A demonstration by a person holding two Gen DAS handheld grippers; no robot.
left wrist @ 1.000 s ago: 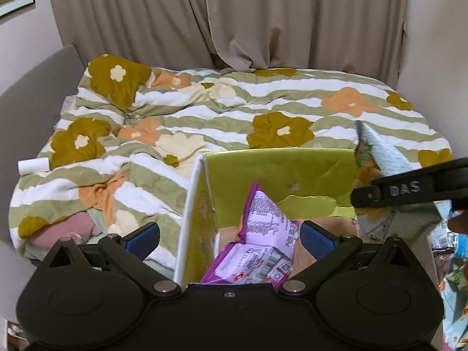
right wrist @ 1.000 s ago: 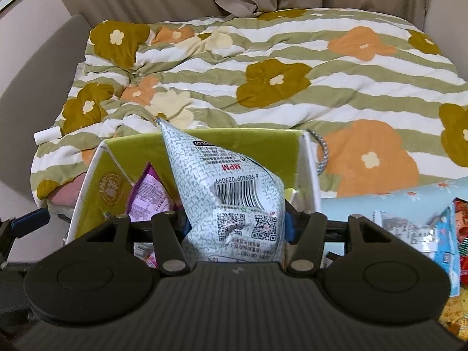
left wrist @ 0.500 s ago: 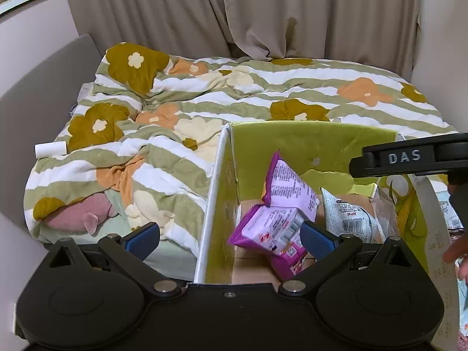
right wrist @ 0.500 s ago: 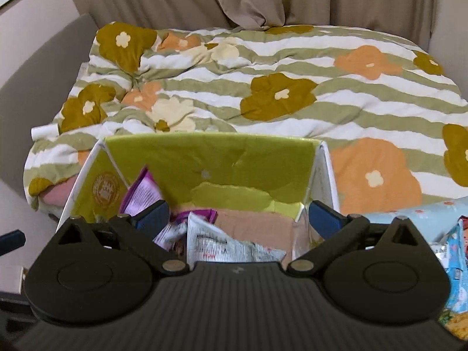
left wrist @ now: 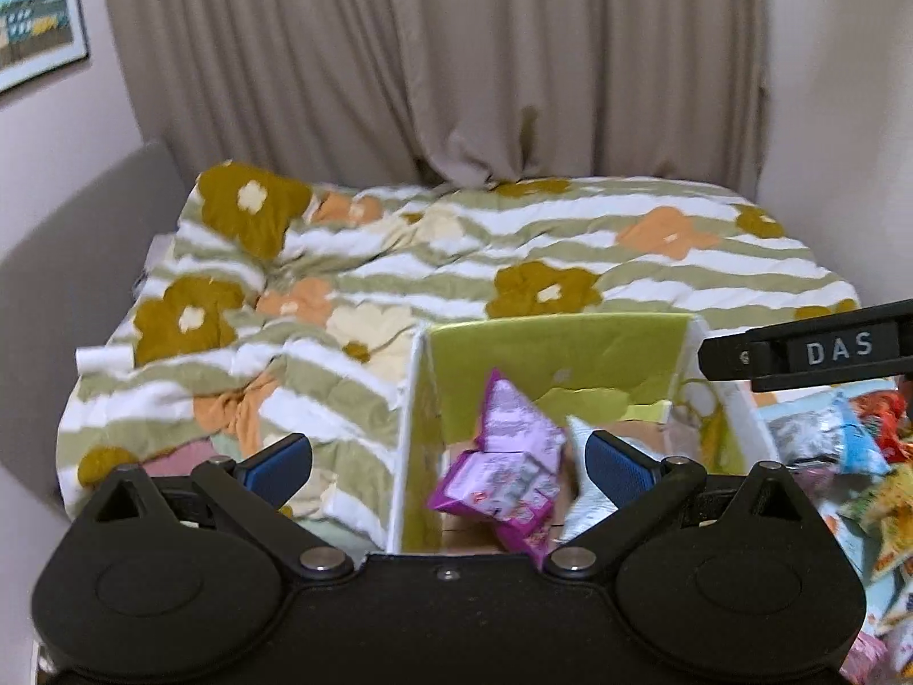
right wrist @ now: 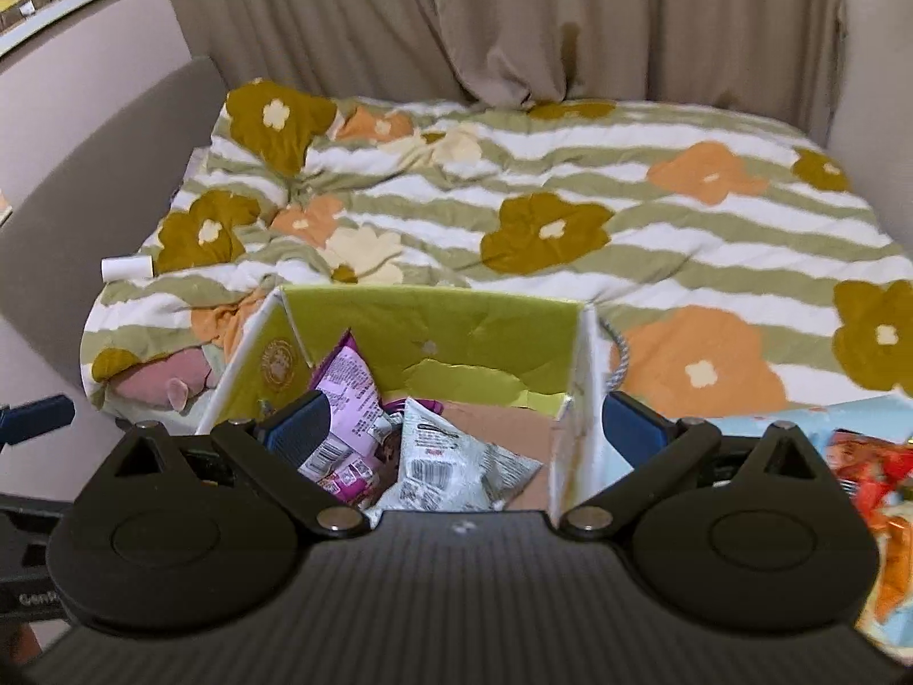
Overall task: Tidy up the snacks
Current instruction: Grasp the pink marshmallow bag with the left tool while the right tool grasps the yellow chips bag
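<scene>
Released since a second ago, the grey packet lies inside the green box; both grippers' fingers gape empty, apparently lifting.

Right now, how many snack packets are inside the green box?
3 show in the green box: two purple packets at its left side and a grey-white packet beside them. Others may be hidden underneath.
</scene>
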